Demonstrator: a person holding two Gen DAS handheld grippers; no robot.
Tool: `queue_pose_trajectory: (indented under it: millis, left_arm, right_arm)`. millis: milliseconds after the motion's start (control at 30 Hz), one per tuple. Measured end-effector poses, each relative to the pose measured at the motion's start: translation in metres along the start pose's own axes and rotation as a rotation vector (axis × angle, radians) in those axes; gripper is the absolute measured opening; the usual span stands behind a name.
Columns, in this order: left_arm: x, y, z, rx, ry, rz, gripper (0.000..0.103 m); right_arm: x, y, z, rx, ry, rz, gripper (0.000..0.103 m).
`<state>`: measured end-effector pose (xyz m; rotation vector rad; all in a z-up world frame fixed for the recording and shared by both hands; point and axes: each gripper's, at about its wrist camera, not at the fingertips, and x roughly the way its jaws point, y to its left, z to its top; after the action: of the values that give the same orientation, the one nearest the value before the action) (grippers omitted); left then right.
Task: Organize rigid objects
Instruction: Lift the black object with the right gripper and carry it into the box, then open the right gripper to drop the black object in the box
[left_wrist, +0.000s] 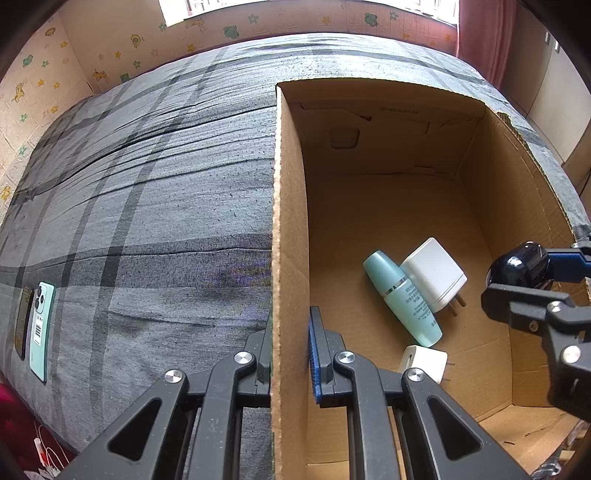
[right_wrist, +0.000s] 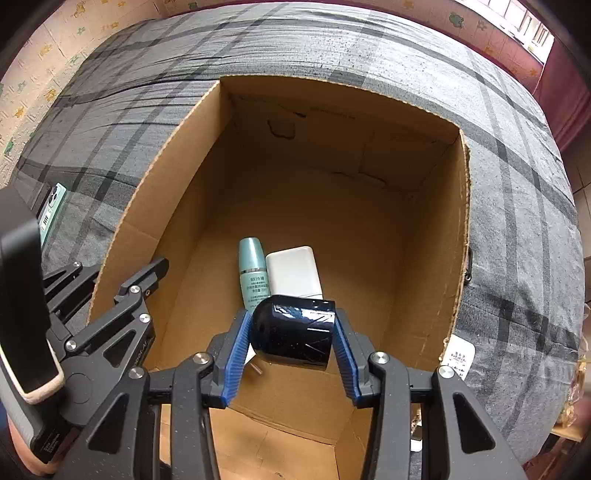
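An open cardboard box (left_wrist: 290, 184) stands on a grey plaid bed. My left gripper (left_wrist: 290, 350) is shut on the box's left wall, one finger inside and one outside. On the box floor lie a teal bottle (left_wrist: 402, 295), a white charger (left_wrist: 436, 275) beside it, and a second white charger (left_wrist: 424, 360) nearer me. My right gripper (right_wrist: 291, 325) hangs inside the box (right_wrist: 424, 258), shut on a glossy black rounded object (right_wrist: 295, 332) just above the teal bottle (right_wrist: 253, 273) and the white charger (right_wrist: 293, 271). The left wrist view shows the right gripper (left_wrist: 517, 275) holding the black object (left_wrist: 521, 262) at the right.
A mint-green phone (left_wrist: 42, 325) and a dark phone (left_wrist: 24, 321) lie side by side on the bedspread at the far left; the green phone (right_wrist: 53, 210) also shows in the right wrist view. The far half of the box floor is bare. Patterned walls and a red curtain (left_wrist: 484, 33) lie beyond the bed.
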<state>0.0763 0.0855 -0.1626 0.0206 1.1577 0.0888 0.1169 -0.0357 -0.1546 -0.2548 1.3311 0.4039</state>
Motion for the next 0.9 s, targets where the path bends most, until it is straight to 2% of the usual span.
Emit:
queue_pose_trajectory:
  millis: [300, 500, 900]
  left_arm:
    - [0.0, -0.001, 0.0, 0.003, -0.001, 0.003, 0.015]
    - [0.0, 0.0, -0.001, 0.001, 0.0, 0.001, 0.015]
    - [0.0, 0.001, -0.001, 0.005, 0.001, 0.003, 0.015]
  right_arm:
    - [0.028, 0.002, -0.003, -0.007, 0.06, -0.003, 0.047]
    - [0.035, 0.002, -0.002, -0.01, 0.066, -0.009, 0.047]
    - [0.016, 0.007, -0.006, -0.021, 0.03, -0.008, 0.047]
